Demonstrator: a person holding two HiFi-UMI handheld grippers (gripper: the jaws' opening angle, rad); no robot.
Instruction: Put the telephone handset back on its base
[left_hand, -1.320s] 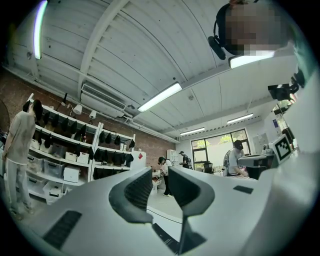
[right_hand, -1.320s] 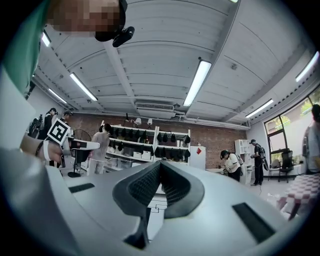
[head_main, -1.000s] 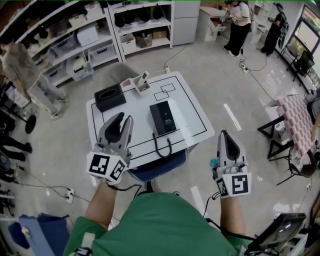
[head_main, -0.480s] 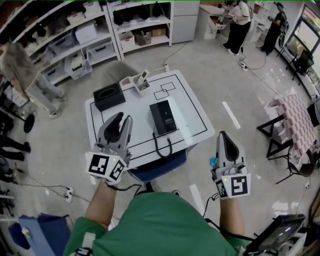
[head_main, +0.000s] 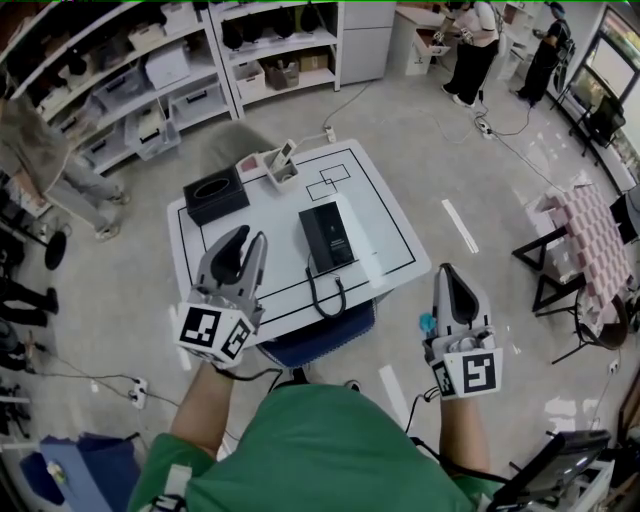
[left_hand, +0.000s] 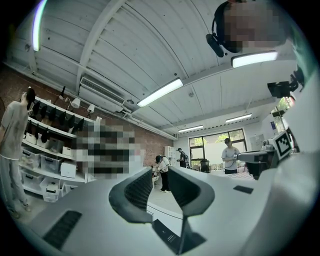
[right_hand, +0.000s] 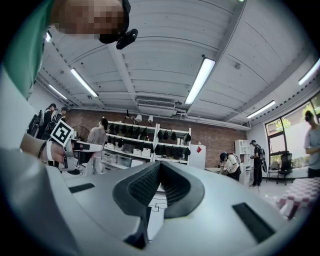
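Observation:
A black telephone base (head_main: 326, 233) lies in the middle of the white table (head_main: 390, 235), with a black cord (head_main: 324, 292) looping off its near end. A pale long shape (head_main: 362, 243) lies along the base's right side; whether it is the handset I cannot tell. My left gripper (head_main: 250, 236) hovers over the table's near-left part, jaws apart and empty; in the left gripper view its fingertips (left_hand: 149, 172) show a gap. My right gripper (head_main: 447, 270) hangs off the table's right near corner, above the floor, jaws closed together on nothing (right_hand: 160, 164).
A black box (head_main: 215, 194) stands at the table's far left, and a small holder (head_main: 283, 166) with upright items sits at the far edge. A blue seat (head_main: 316, 334) is tucked under the near edge. Shelves (head_main: 190, 70) and several people stand beyond.

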